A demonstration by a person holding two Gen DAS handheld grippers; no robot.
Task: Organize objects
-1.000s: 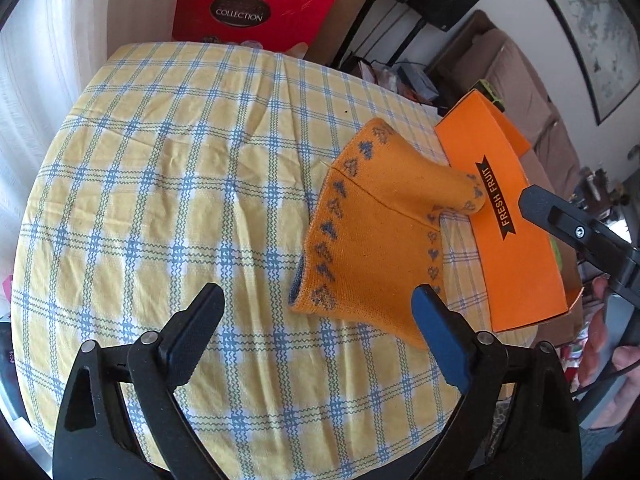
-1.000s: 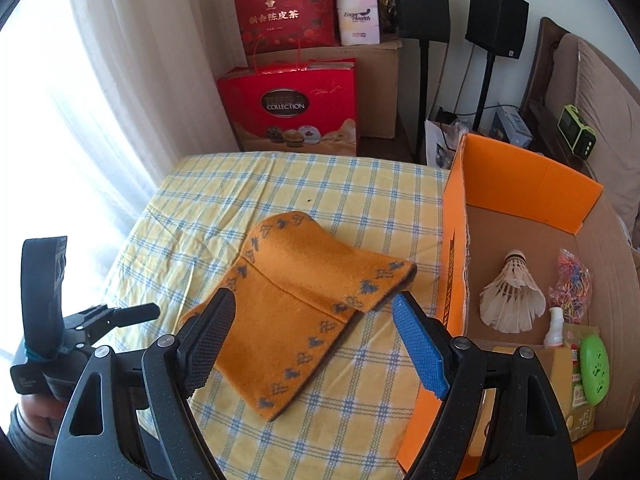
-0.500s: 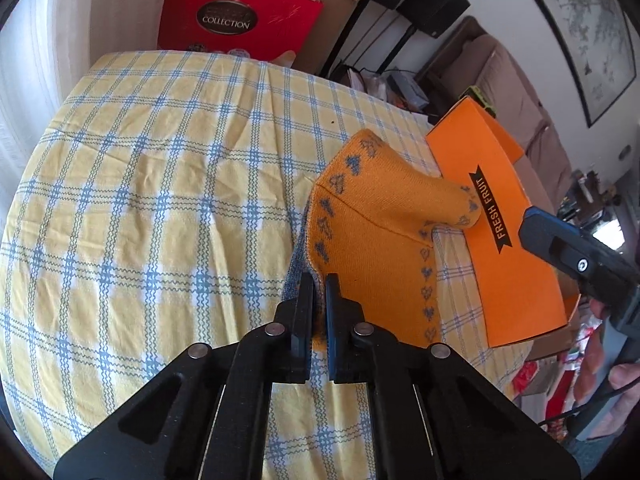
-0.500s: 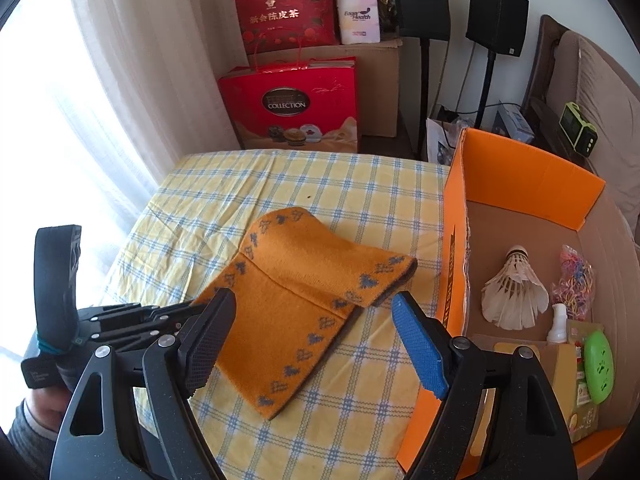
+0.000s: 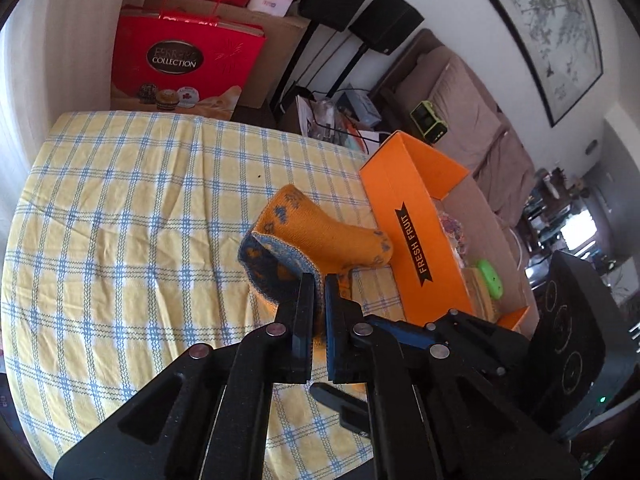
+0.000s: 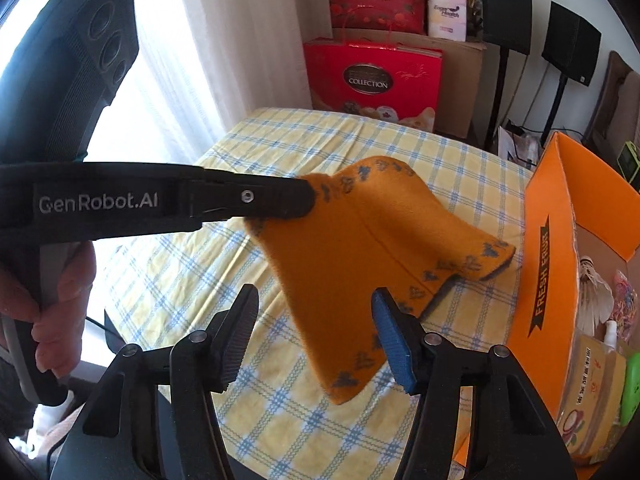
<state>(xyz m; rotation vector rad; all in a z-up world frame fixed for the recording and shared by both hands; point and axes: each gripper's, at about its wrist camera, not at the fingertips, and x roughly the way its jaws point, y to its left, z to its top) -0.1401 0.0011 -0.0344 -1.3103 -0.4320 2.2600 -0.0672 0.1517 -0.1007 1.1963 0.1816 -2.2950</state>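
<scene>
An orange knitted cloth with blue motifs along its edges is partly raised off the checked table. My left gripper is shut on its near corner and holds that corner up, showing the dark blue underside. From the right wrist view, the left gripper reaches in from the left, and the cloth hangs from it. Its far end rests on the table by the orange box. My right gripper is closing; the cloth's hanging lower edge lies between its fingers, and the pads do not press it.
The orange "FRESH FRUIT" box stands at the table's right edge. It holds a shuttlecock, a green disc and other small items. Red gift boxes, speaker stands and a sofa lie beyond the table.
The left gripper shut on the cloth's near corner and lifted it, turning the underside up. The right gripper moved in toward the hanging edge and its jaws narrowed.
</scene>
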